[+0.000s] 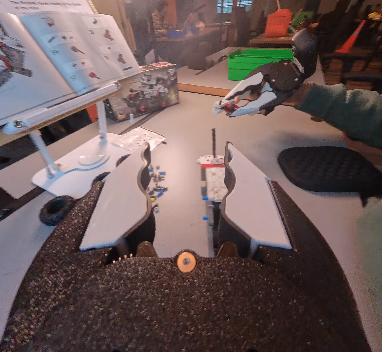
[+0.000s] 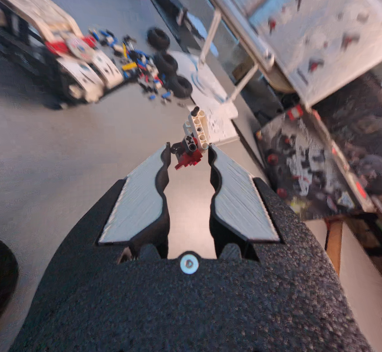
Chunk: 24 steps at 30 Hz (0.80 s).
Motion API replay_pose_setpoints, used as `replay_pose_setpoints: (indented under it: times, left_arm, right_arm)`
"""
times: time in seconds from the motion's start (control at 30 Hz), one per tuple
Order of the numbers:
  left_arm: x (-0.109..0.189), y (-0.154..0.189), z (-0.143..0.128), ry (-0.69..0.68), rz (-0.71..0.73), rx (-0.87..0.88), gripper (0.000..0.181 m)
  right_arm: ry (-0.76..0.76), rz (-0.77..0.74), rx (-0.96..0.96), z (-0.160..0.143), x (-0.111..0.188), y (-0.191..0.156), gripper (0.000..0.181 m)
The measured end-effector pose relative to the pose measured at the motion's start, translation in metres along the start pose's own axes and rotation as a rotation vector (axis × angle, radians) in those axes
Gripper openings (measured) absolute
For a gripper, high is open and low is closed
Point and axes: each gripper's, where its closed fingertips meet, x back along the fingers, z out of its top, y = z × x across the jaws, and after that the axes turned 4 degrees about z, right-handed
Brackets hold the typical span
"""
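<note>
Workshop room, grey table (image 1: 186, 115) in front of us, other benches and a green bin (image 1: 258, 63) well behind. Our left gripper (image 1: 186, 150) hangs over the table with its jaws spread and nothing between them; below it sit a scatter of small loose pieces (image 1: 157, 183) and the half-built model truck (image 1: 213, 181), whose edge the right finger partly covers. Our right gripper (image 2: 189, 149) is lifted well clear of the table, clenched on a small sub-assembly (image 2: 193, 139) of white beam, black connector and red part, pinched at the fingertips only. We judge that grip shallow, so we'd keep the squeeze steady and the wrist slow, and avoid twisting, since the white beam sticks far out past the tips. The left wrist view gives the right gripper from the side, with the sleeve, a black mat (image 1: 326, 168), the instruction booklet (image 1: 62, 48) on its white stand (image 1: 68, 168) and the kit box (image 1: 144, 92). The right wrist view, blurred, shows the sub-assembly's holes close up and three tyres (image 2: 167, 61) by the pile; the left view shows only one clearly.
</note>
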Motion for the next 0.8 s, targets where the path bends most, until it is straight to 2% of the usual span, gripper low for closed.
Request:
replay_pose_setpoints:
  times: [0.07,0.17,0.27,0.3,0.4,0.47,0.57,0.63,0.67,0.8]
  left_arm:
    - [-0.003,0.026,0.003,0.021,-0.091,0.047,0.071]
    - [-0.008,0.058,0.015,0.098,-0.213,0.082,0.067]
    - [0.002,0.088,0.040,0.241,-0.390,0.160,0.052]
    - [0.007,0.092,0.047,0.283,-0.428,0.169,0.044]
    - [0.009,0.088,0.046,0.302,-0.390,0.105,0.020]
    - [0.006,0.084,0.039,0.264,-0.354,0.055,0.018]
    - [-0.003,0.075,0.017,0.166,-0.285,-0.050,0.016]
    - [-0.007,0.068,0.005,0.104,-0.244,-0.129,0.016]
    - [-0.008,0.064,-0.001,0.076,-0.215,-0.186,0.016]
    - [-0.009,0.069,-0.015,0.000,-0.198,-0.337,0.016]
  right_arm:
    - [0.169,0.039,0.070,0.062,0.000,-0.026,0.035]
    - [0.497,0.266,-0.059,0.148,0.009,-0.080,0.035]
    - [0.730,0.424,-0.253,0.196,0.012,-0.108,0.035]
    - [0.770,0.458,-0.294,0.203,0.009,-0.113,0.035]
    - [0.800,0.545,-0.383,0.209,-0.001,-0.127,0.035]
    - [0.779,0.547,-0.409,0.202,-0.008,-0.128,0.035]
    - [0.662,0.529,-0.376,0.185,-0.021,-0.131,0.037]
    - [0.619,0.501,-0.362,0.180,-0.023,-0.122,0.051]
    - [0.615,0.505,-0.356,0.179,-0.020,-0.120,0.048]
    - [0.610,0.526,-0.309,0.179,-0.014,-0.125,0.018]
